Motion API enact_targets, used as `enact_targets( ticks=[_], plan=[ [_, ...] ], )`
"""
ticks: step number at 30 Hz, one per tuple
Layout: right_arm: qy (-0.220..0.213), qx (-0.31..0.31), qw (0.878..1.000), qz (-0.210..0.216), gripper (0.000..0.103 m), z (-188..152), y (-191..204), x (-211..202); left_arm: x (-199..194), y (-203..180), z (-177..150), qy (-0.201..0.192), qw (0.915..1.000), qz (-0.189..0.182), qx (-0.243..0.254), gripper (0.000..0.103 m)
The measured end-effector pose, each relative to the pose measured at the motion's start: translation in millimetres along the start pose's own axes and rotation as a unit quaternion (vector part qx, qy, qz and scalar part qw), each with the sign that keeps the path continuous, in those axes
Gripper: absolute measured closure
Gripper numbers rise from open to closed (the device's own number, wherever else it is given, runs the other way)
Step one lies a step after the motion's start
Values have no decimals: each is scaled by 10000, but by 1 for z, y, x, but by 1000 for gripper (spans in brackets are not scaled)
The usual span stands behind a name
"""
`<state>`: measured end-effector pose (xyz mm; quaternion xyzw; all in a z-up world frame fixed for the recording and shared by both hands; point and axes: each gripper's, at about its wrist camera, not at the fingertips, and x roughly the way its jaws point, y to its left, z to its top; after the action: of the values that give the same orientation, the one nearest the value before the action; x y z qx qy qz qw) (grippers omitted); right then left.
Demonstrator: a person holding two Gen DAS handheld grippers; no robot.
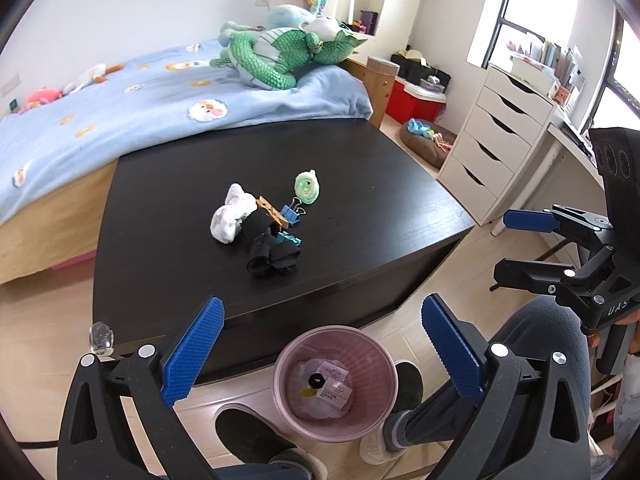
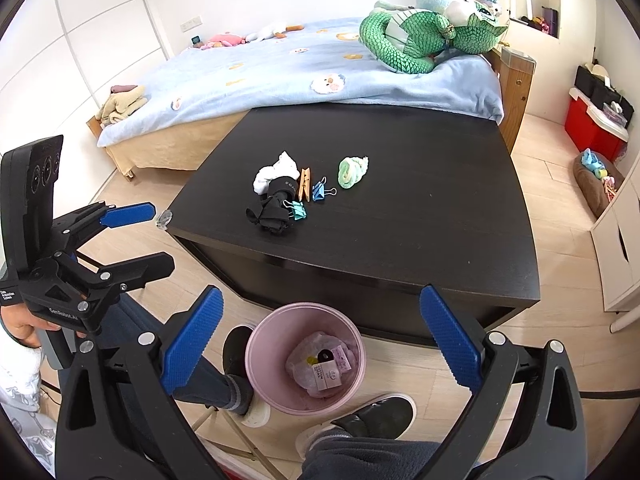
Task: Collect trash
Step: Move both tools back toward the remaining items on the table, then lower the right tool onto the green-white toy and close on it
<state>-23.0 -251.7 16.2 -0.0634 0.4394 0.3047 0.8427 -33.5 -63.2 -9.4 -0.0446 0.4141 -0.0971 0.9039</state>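
Left wrist: pink bin [image 1: 335, 384] below spread, empty left hand-held gripper [image 1: 320, 356]

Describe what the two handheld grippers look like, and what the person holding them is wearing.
Both the left gripper and right gripper are black angular frames with silver bolts and blue, dimpled, saw-edged finger pads. Each carries an upright black box with three round lenses and white lettering on its base. The person wears a white patterned sleeve, dark trousers and dark slippers.

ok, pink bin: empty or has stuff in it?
Not empty. The pink bin stands upright on the floor, with a small box and wrappers at the bottom.
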Motion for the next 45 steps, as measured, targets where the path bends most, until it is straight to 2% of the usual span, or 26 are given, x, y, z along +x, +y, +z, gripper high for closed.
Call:
enact_targets(
  ticks=[12,23,33,45],
  plan=[
    [-82,-99,9999,-89,5,36,-3,14,3,25,19,-62,9995,271,-178,8],
    [214,-88,9996,-176,5,94,-14,62,9,49,38,-106,9986,434,-299,8],
    [808,196,9959,-353,5,142,-27,128,17,65,47,-75,9978,529,-395,8],
    [1722,647,9815,-530,5,154,-41,212,23,74,48,11,9973,499,-533,8]
  ],
)
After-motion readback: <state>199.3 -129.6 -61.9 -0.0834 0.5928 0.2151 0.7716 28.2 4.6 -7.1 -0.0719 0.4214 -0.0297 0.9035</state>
